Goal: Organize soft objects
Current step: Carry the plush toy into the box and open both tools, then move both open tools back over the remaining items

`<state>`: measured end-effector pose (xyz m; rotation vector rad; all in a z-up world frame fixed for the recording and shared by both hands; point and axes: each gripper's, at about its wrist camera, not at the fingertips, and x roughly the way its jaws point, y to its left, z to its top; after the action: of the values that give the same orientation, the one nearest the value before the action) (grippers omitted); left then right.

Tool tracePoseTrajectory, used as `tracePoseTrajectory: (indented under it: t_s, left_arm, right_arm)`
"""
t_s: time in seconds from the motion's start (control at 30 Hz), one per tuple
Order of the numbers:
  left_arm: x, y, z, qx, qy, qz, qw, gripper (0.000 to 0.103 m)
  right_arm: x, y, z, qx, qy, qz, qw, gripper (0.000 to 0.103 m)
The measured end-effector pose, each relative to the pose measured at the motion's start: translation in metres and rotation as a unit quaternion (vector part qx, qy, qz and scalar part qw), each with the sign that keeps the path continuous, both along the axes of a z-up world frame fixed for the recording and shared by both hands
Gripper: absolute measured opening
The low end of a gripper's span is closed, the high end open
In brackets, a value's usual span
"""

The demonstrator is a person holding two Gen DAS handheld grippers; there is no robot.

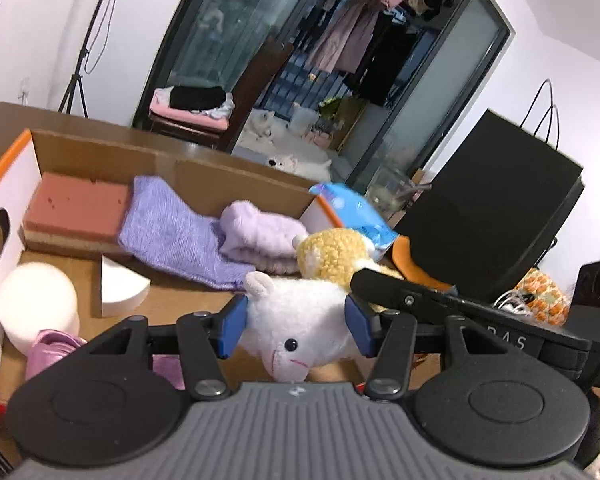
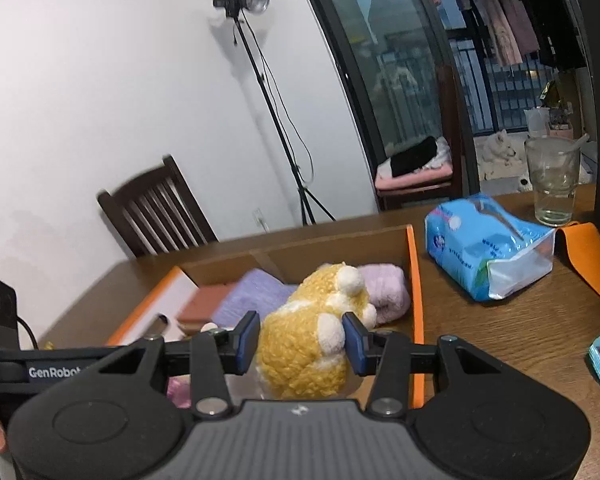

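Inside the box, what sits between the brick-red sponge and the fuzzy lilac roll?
A purple knit cloth, lying between the sponge and the lilac roll; left wrist view.

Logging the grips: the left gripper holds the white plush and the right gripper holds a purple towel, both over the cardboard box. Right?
Not quite. The right gripper holds the yellow plush, as the right wrist view shows; the purple towel lies in the cardboard box. The rest stands.
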<state>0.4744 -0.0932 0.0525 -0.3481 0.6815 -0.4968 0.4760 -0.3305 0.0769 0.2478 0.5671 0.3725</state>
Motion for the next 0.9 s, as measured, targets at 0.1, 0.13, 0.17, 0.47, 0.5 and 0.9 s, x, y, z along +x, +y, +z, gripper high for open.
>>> tracePoseTrajectory:
  t_s: [0.1,0.13,0.17,0.47,0.5,0.9]
  left_arm:
    - [0.003,-0.005,-0.01,-0.001,0.006,-0.01,0.9999,0.054]
    - [0.003,-0.006,-0.013,-0.003,0.008,-0.014,0.9999,0.054]
    - [0.003,-0.006,-0.017,-0.003,0.01,-0.018,0.9998,0.055]
    - [-0.019,0.002,0.007,0.006,-0.021,-0.008,0.9997,0.061]
    - [-0.026,0.004,0.012,0.009,-0.027,-0.005,0.9996,0.063]
    - [-0.15,0.031,0.072,0.083,-0.143,0.048,0.985,0.083]
  right_arm:
    - [0.0,0.003,-0.004,-0.029,0.005,-0.003,1.0,0.045]
    - [0.0,0.004,-0.005,-0.036,0.007,-0.007,0.999,0.046]
    - [0.001,0.003,-0.006,-0.041,0.01,-0.012,0.999,0.049]
    - [-0.016,-0.004,0.02,-0.044,-0.026,-0.024,0.998,0.054]
    - [-0.019,-0.004,0.024,-0.047,-0.03,-0.024,0.998,0.054]
    - [-0.121,0.001,0.076,-0.091,-0.106,-0.015,0.99,0.066]
